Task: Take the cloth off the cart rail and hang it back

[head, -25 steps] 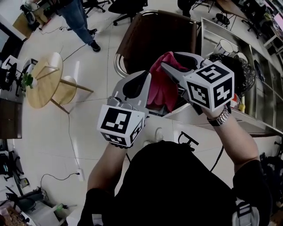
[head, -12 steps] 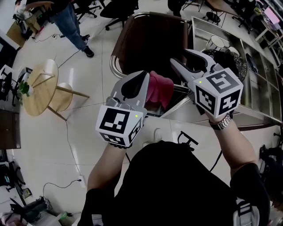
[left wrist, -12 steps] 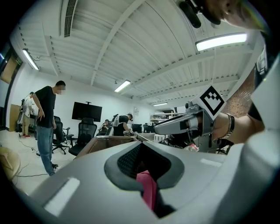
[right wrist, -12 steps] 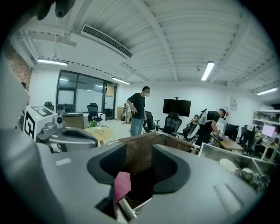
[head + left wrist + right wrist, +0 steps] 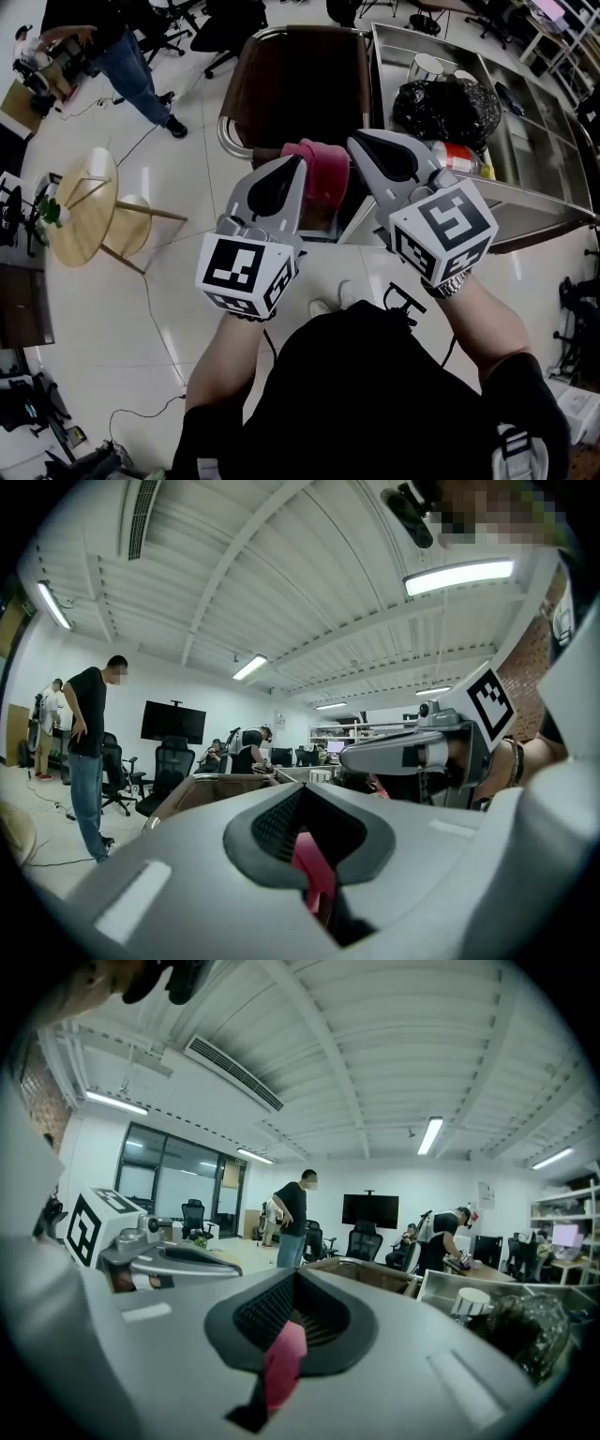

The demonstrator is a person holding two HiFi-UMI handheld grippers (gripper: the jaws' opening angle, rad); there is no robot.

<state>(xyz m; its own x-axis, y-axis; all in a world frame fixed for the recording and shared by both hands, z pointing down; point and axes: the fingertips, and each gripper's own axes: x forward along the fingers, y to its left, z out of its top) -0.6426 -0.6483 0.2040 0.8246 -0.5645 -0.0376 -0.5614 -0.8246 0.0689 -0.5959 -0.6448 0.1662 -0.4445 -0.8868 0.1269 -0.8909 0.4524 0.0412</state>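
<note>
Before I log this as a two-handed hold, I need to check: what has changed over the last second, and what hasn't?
The right gripper, open near the pink cloth a moment ago, has just closed its jaws on it. Both grippers have lifted a little with it. The left gripper kept its hold on the cloth throughout; the cart has not moved.

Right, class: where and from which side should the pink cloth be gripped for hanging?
The cloth by its upper edge, one tool at each end, level from the person's side. It is bunched; two spread holds should keep it open, as left tool and right tool pinch it.
</note>
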